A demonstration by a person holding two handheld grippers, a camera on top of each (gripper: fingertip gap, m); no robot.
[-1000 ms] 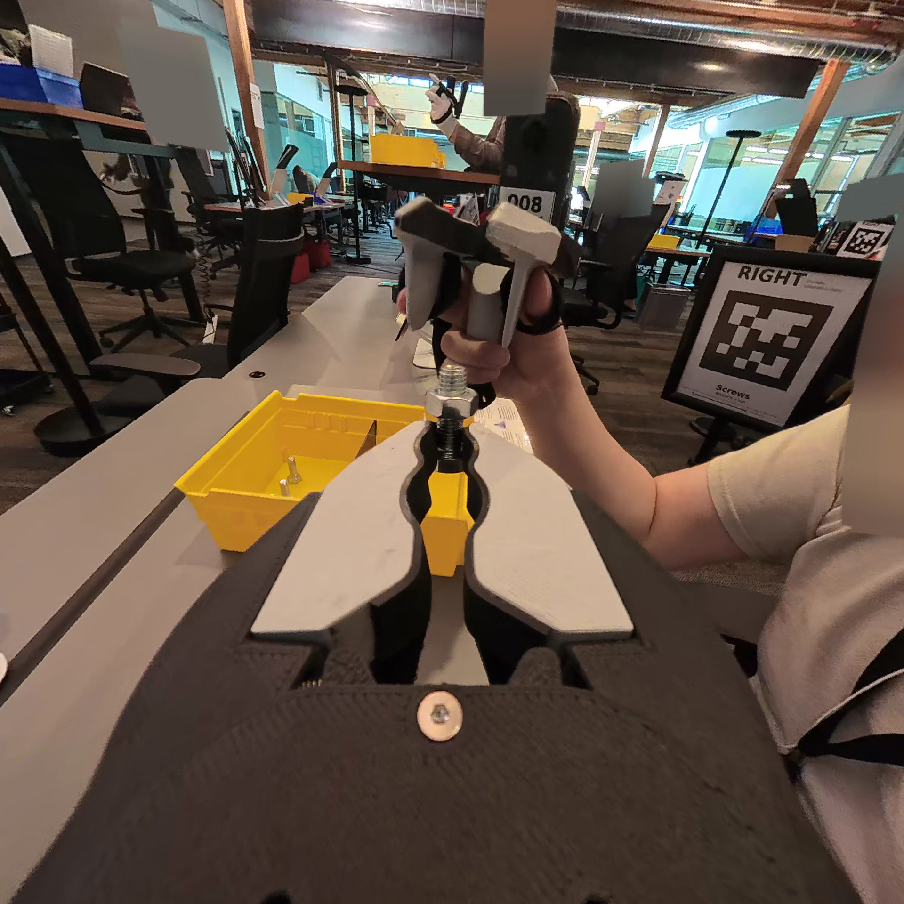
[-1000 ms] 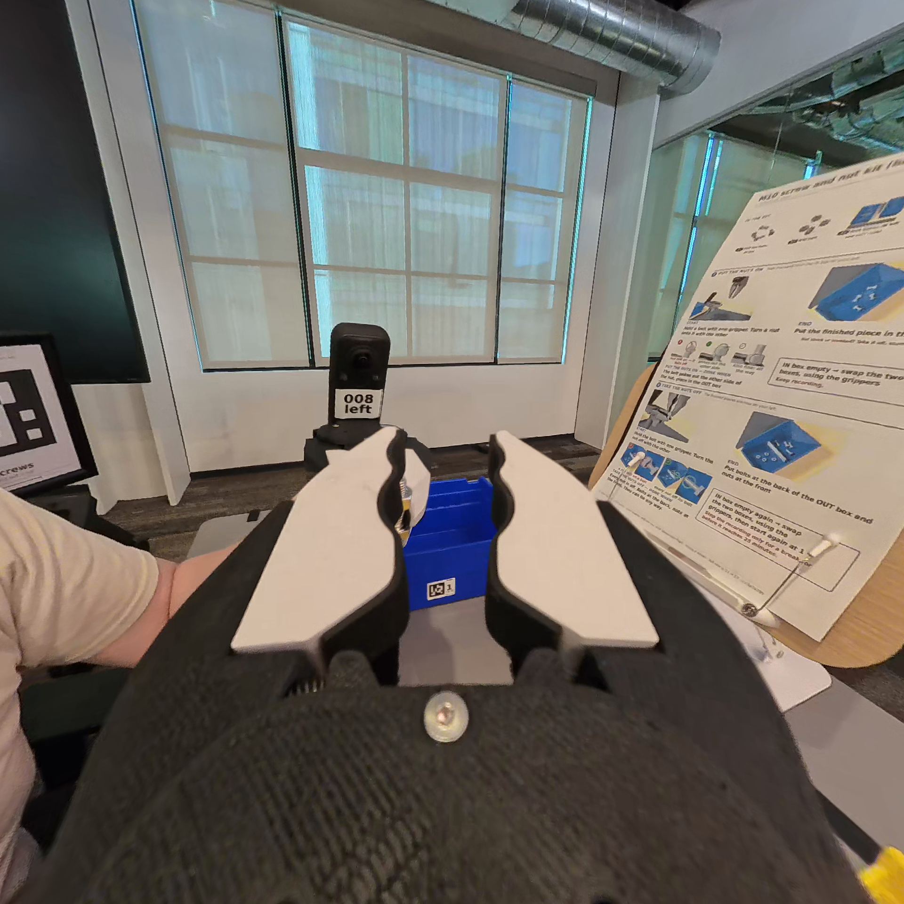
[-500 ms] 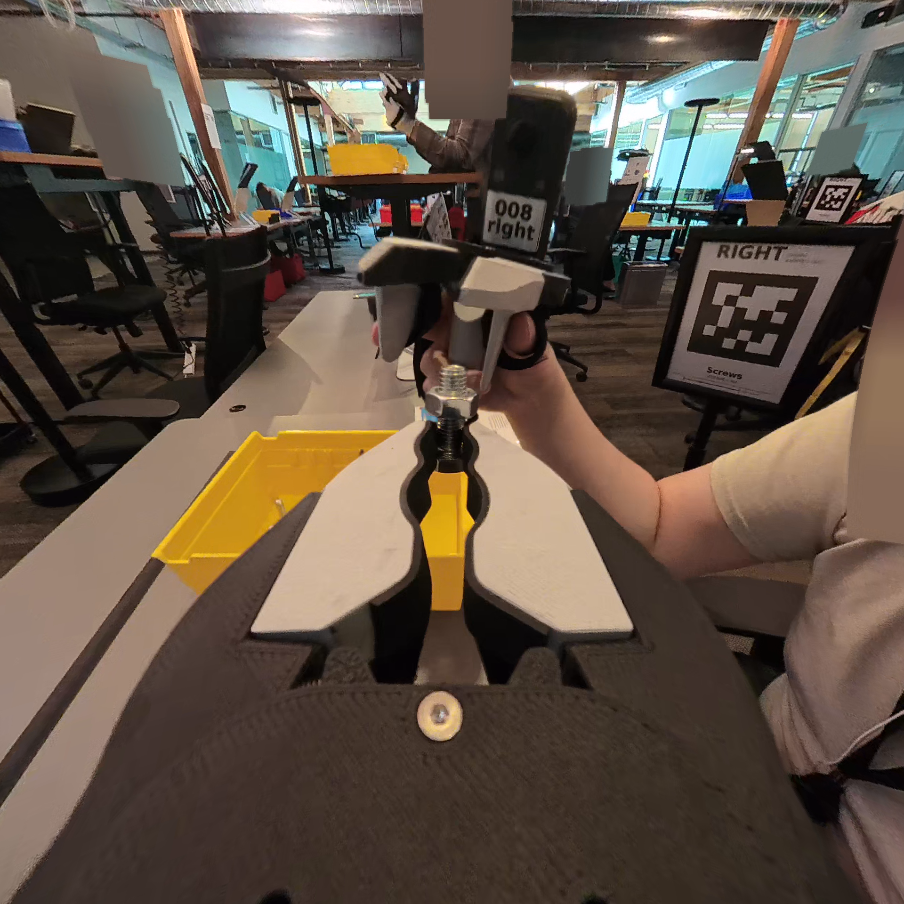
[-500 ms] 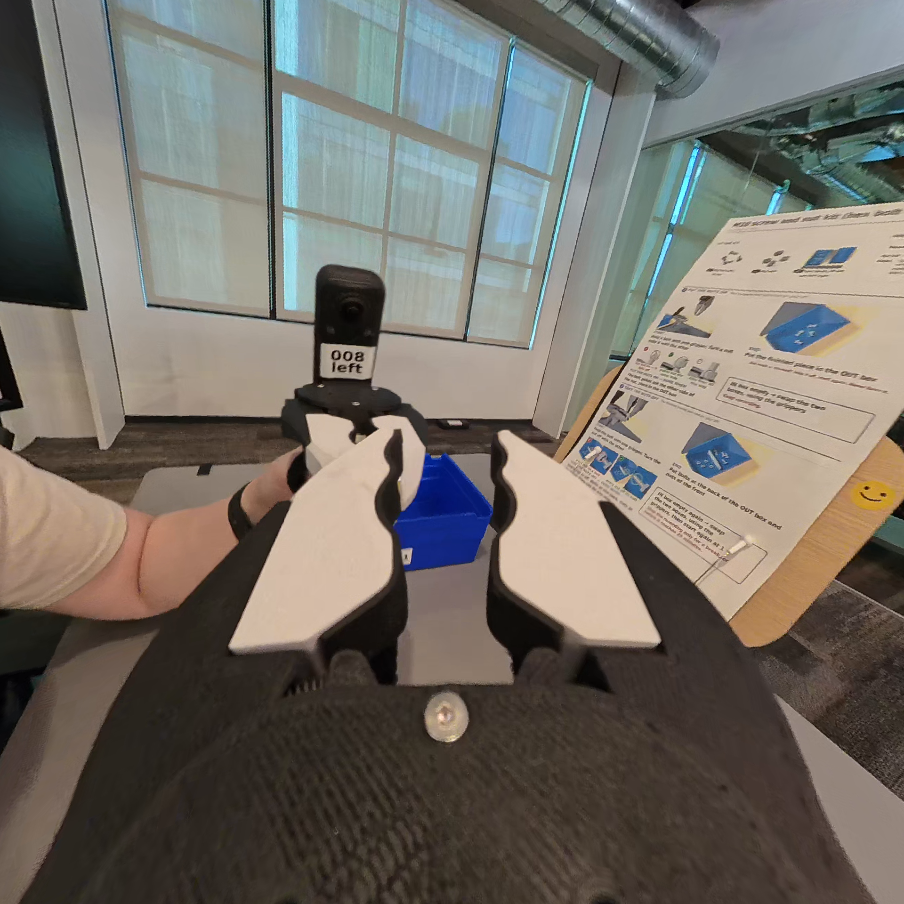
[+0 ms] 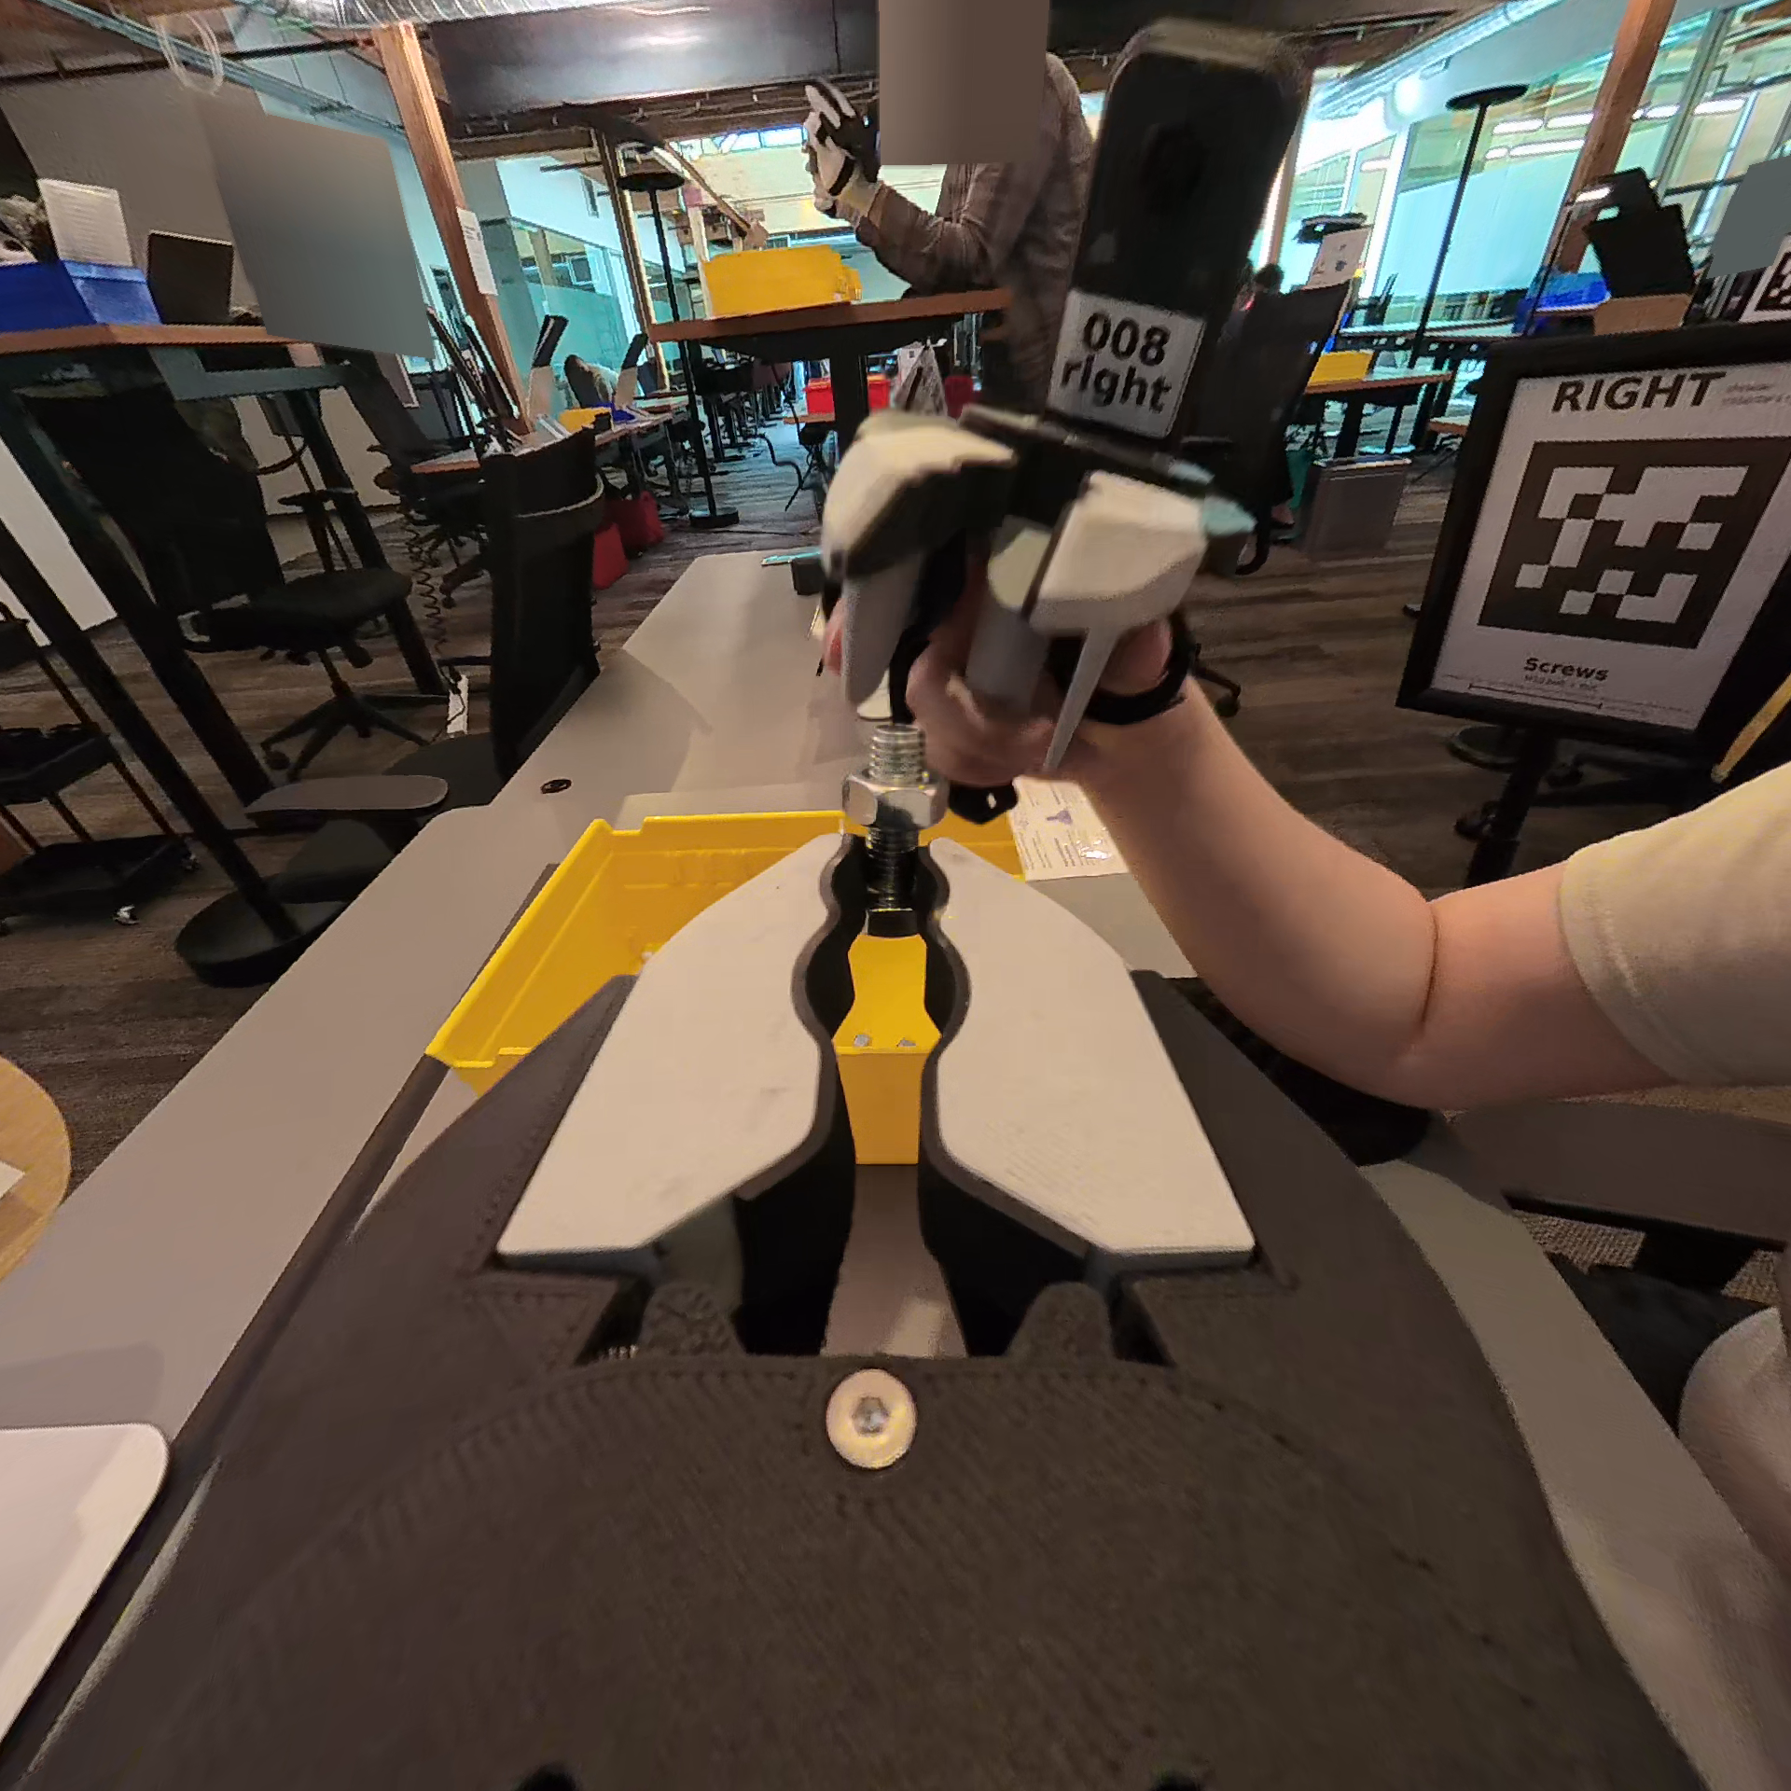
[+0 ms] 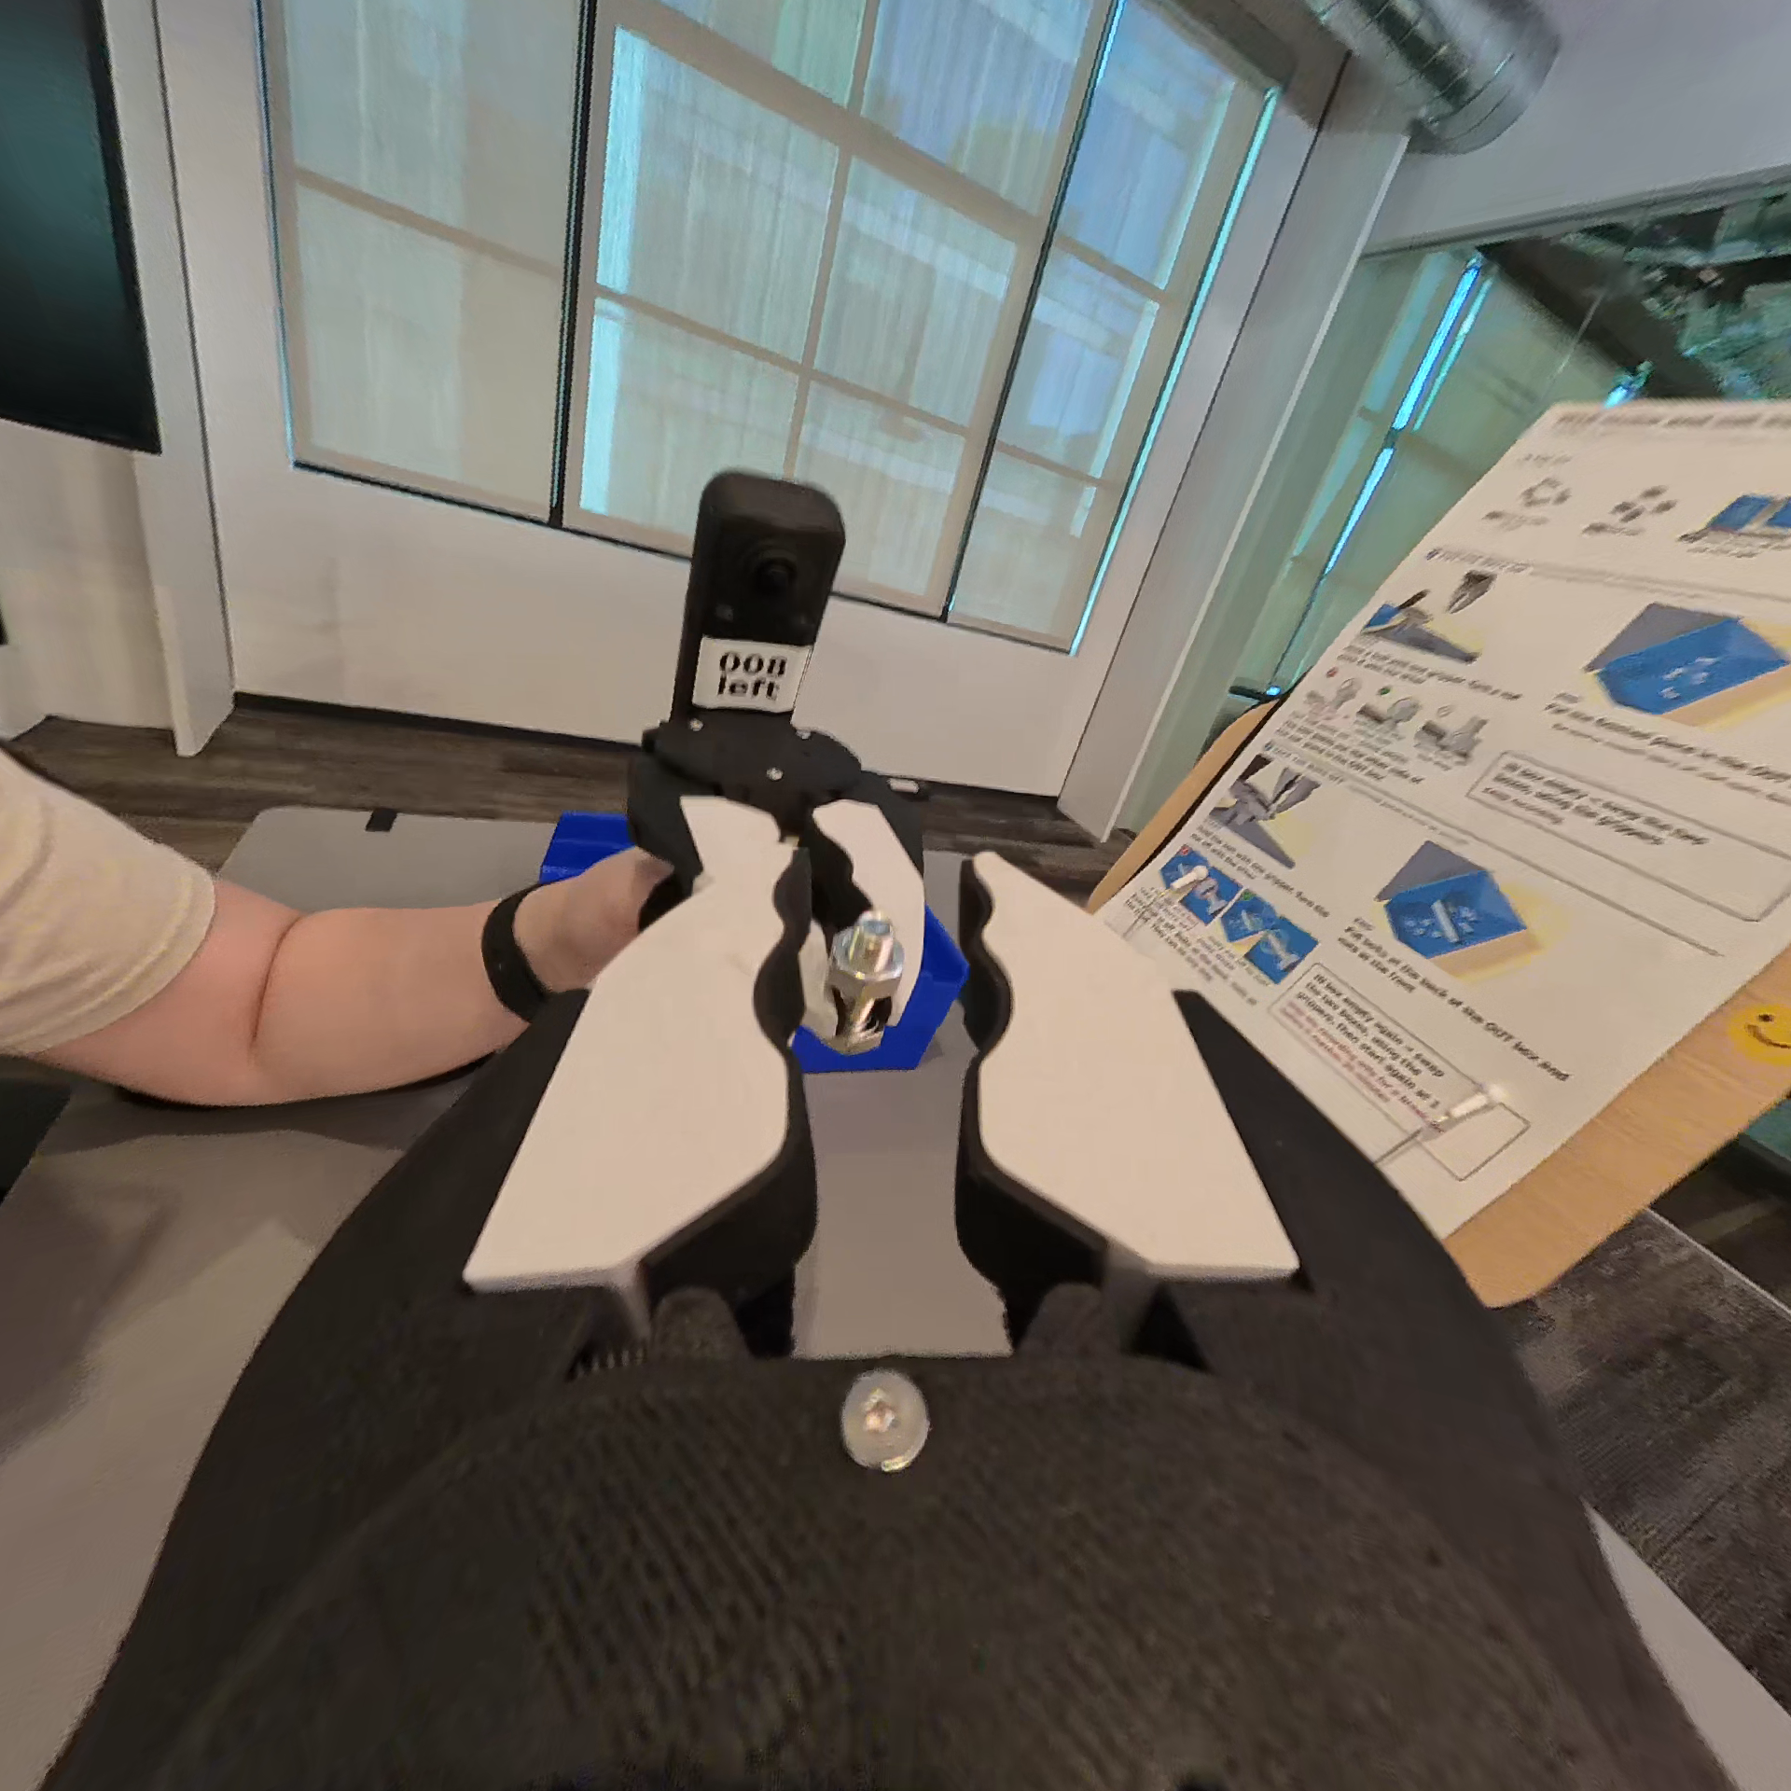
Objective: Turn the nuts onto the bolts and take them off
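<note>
Left gripper [image 5: 892, 872] holds a bolt [image 5: 893, 824] with a nut [image 5: 893, 801] on it; right gripper [image 6: 882, 930] stands open close by.

In the left wrist view, the left gripper is closed narrow on the lower threaded part of the bolt, which stands upright, and the hexagonal nut sits on the thread just above the fingertips. Behind it, a yellow bin [image 5: 620, 930] rests on the grey desk [image 5: 291, 1095]. The right gripper hangs just above the bolt's top, its fingers apart and holding nothing. In the right wrist view, the nut and bolt show between its spread fingers, with a blue bin [image 6: 921, 1008] behind and an instruction sheet [image 6: 1512, 824] at the right.
</note>
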